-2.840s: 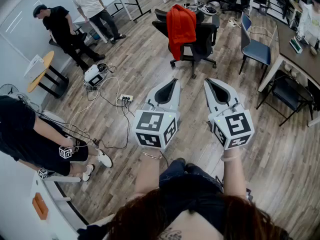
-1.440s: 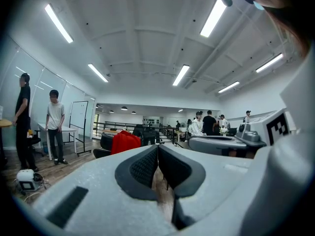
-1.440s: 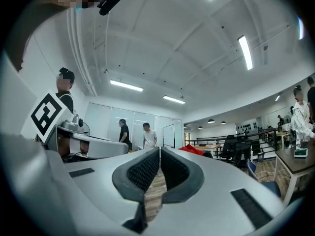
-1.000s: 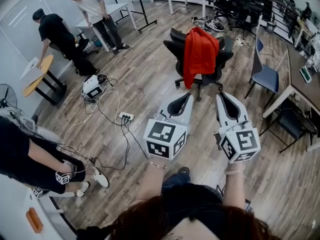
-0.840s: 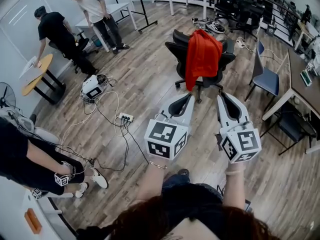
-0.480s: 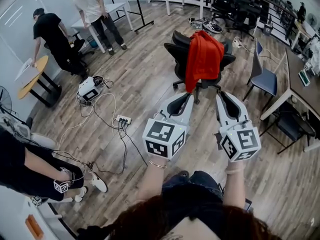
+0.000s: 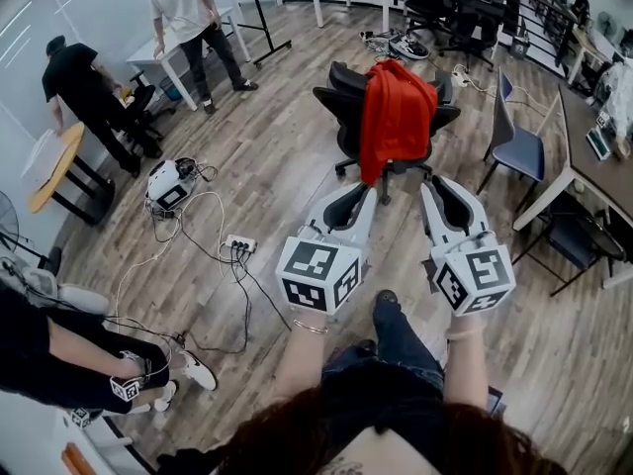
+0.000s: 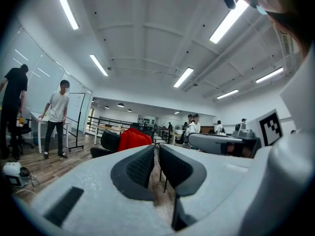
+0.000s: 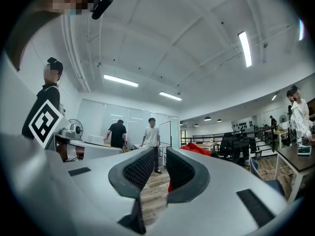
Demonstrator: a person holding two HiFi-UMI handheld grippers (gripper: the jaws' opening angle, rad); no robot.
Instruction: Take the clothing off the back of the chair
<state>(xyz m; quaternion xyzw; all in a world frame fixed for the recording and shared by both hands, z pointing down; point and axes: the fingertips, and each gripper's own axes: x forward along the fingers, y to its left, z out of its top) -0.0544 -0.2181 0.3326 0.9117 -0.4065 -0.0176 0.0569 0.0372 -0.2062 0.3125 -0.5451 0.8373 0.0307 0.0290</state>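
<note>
A red garment (image 7: 396,117) hangs over the back of a black office chair (image 7: 336,102) in the middle of the room, up the head view. Both grippers point level at it from a good stride away. My left gripper (image 7: 364,194) has its jaws nearly together with nothing between them; the garment (image 8: 132,137) shows small to the left of its tips (image 8: 156,149). My right gripper (image 7: 432,186) has just been opening, and a narrow gap stands between its empty jaws (image 9: 160,154). Past them, the garment (image 9: 197,148) shows at the right.
Two people (image 7: 193,8) (image 7: 84,87) stand at the far left by a round wooden table (image 7: 49,166). A seated person's legs (image 7: 59,344) are at lower left. A power strip with cables (image 7: 237,245) lies on the wood floor. A blue chair (image 7: 514,137) and a desk (image 7: 593,166) stand at the right.
I have walked forward: the chair and red garment stand nearer and larger in the head view, and my foot shows ahead of me. Both grippers moved toward the chair together.
</note>
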